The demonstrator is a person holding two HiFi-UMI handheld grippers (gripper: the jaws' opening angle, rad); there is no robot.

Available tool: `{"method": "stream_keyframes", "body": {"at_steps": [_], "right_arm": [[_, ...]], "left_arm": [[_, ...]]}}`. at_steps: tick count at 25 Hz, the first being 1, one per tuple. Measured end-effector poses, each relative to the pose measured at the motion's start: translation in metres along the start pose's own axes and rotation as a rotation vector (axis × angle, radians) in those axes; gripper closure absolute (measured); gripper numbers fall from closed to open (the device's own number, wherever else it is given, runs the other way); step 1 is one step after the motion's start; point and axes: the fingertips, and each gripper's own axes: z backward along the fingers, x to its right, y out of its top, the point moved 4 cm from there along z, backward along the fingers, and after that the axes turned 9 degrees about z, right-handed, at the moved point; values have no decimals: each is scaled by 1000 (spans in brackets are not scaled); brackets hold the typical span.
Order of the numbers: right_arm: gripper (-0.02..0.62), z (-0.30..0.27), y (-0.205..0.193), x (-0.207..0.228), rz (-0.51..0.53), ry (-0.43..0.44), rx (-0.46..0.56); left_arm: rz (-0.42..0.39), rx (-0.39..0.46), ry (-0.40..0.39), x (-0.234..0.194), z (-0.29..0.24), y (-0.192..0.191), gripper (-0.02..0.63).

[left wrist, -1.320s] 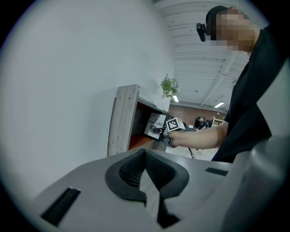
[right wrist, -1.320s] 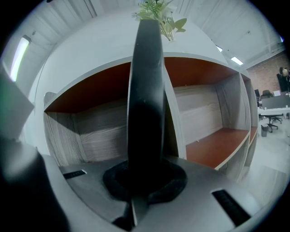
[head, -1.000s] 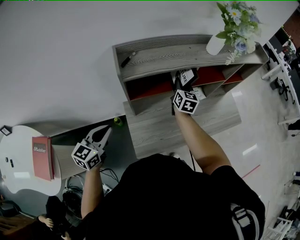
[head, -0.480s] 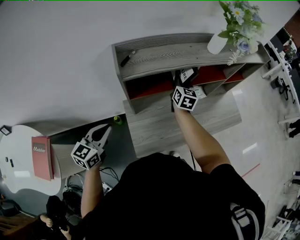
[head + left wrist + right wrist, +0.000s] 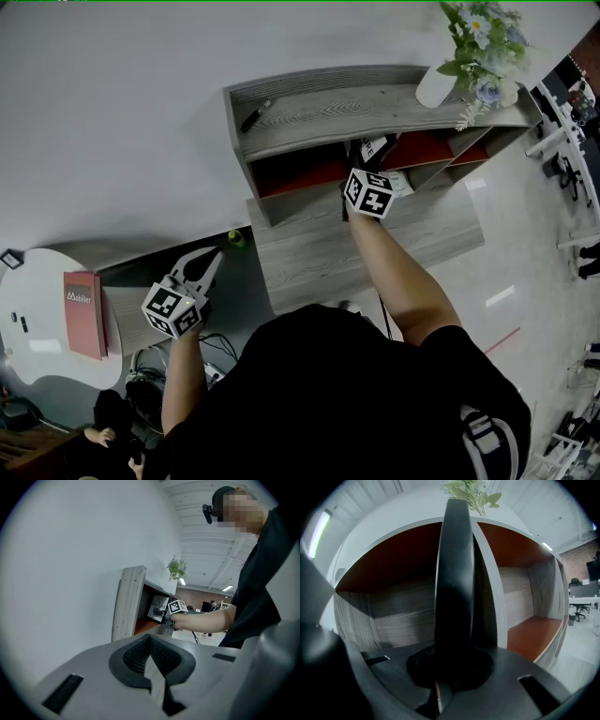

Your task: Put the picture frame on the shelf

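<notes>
The gray wood shelf unit (image 5: pixel 328 108) with its red-lined compartments stands straight ahead of the right gripper (image 5: pixel 365 167). Its top board lies above and beyond the jaws. A round white table (image 5: pixel 26 352) sits well off to the left gripper's (image 5: pixel 214 262) left, and a red book (image 5: pixel 84 314) lies flat on it.

The right gripper's jaws are pinched almost fully together on the picture frame (image 5: pixel 375 148). It is a thin black frame, seen edge-on from that gripper, rising upright between the pads. It stands in the mouth of the upper compartment row, in line with a vertical divider behind it. Its printed face, which carries the word NATURE, is turned toward the left gripper. Whether its lower edge touches the compartment floor is not clear from any view.

The left gripper hangs well apart, down and to the left of the shelf, near the person's body. Its jaws are drawn together, and nothing is between them.

On the top board, far to the right gripper's right, a white vase of flowers (image 5: pixel 473 52) stands. To its left lies a small dark stick (image 5: pixel 255 116) — possibly a marker.
</notes>
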Motion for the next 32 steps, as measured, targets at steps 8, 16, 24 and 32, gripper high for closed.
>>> {"method": "stream_keyframes", "body": {"at_steps": [8,16,24,32], "right_arm": [[571,0,0,0,-5,-2,-12],[533,5,-2,-2,-21,14,-4],[489,9,-2,-3,-40,19,0],[488,16,-4,-4,-41,12,-2]], "left_arm": [[-2,-2,5,3,3,-1,586],[-8,2,0,5,4,0,586],[-12,0,-13,9,2,0,586],[-8,4,-13,9,5,-2,586]]}}
